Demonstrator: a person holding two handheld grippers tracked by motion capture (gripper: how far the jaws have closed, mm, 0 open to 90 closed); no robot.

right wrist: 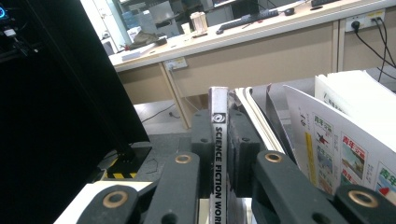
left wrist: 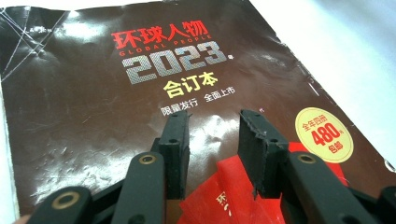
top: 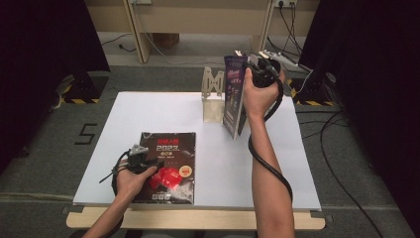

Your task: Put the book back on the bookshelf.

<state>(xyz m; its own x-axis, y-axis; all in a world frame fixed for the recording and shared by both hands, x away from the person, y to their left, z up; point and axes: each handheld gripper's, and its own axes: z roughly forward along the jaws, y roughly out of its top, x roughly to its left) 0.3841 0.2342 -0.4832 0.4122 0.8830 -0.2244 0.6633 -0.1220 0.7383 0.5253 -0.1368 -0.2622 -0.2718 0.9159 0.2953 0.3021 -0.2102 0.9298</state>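
Right gripper (top: 257, 69) clamped on spine of purple magazine (top: 234, 96), held upright just right of the beige slotted bookend (top: 212, 96). Left gripper (left wrist: 212, 135) jaws apart over glossy, creased dark-brown magazine (top: 166, 166), flat near-left of bookend. White matte table (top: 148, 111), grey carpet floor.

Dark brown mag (top: 167, 166) lies flat, face up, near front-left of the table; cover shows "2023", red graphic, yellow round sticker, creased gloss. 2nd mag (top: 234, 96), purple cover, spine reading "SCIENCE FICTION", is held upright by its spine, pages fanning open, beside the stand.
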